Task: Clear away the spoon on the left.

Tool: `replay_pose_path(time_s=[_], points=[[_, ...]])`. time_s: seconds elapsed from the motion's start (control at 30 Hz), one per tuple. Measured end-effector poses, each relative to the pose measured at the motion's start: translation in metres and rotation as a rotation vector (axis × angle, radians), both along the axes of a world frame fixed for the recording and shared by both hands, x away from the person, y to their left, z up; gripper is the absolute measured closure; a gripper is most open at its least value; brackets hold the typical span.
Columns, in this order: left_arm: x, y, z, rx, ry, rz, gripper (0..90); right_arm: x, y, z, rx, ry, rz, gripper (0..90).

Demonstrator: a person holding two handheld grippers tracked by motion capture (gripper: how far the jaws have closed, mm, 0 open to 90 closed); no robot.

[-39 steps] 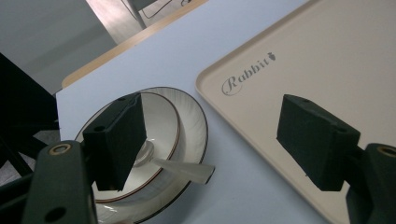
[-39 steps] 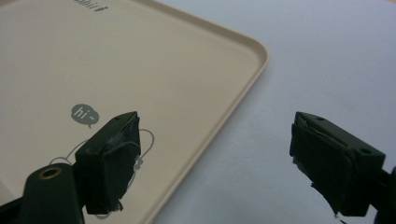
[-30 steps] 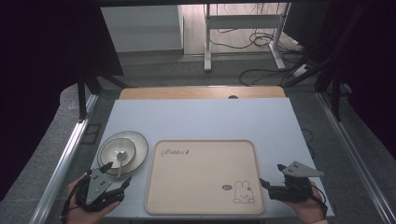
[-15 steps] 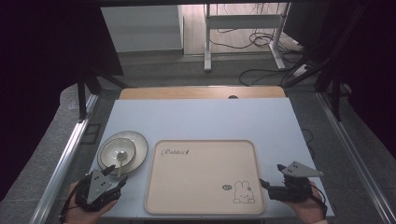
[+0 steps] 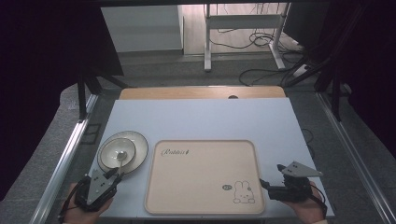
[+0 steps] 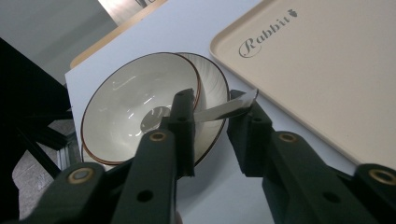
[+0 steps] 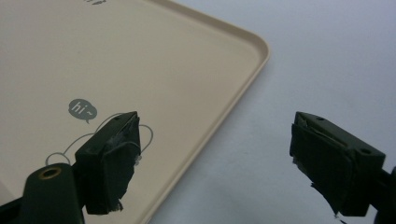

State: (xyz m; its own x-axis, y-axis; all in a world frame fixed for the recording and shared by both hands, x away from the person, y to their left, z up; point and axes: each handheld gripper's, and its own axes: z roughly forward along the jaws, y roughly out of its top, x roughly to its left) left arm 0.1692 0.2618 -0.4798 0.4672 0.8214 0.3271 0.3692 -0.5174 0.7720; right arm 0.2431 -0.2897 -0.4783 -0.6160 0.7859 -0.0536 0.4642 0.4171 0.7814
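Observation:
A white bowl [image 5: 117, 150] with a dark rim sits on a white plate [image 5: 139, 145] at the table's front left. A metal spoon [image 5: 120, 157] lies in the bowl, its handle sticking out over the near rim. My left gripper [image 5: 113, 173] is right at that handle. In the left gripper view the spoon [image 6: 219, 109] handle crosses the gap between the two jaws of the left gripper [image 6: 212, 105], in front of the bowl [image 6: 121, 107] and plate [image 6: 212, 70]; the jaws stand apart. My right gripper [image 5: 272, 175] is open beside the tray's near right corner; its jaws [image 7: 217, 135] hold nothing.
A beige tray [image 5: 201, 186] printed with a rabbit lies in the middle front of the light blue table [image 5: 201, 116]. Its corner [image 7: 116, 56] lies under my right gripper's left jaw. A wooden strip borders the far edge; metal rails run along both sides.
My left gripper has crept slightly forward and left at the spoon handle. The right gripper, bowl, plate and tray have stayed put.

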Motion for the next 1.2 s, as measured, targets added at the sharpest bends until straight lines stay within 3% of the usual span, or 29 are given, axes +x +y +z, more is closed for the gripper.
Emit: replay_pose_path(time_s=[0.2,0.63,1.2], points=[[-0.001,-0.001,0.002,0.017,-0.011,0.03,82.0,0.0,-0.001,0.001,0.002,0.001,-0.004,16.8],[-0.002,0.001,0.005,0.0,-0.065,0.089,90.0,0.0,-0.001,0.001,0.002,-0.006,-0.009,16.8],[-0.004,0.003,0.011,-0.015,-0.112,0.096,90.0,0.0,-0.002,0.001,0.004,-0.005,-0.011,16.8]])
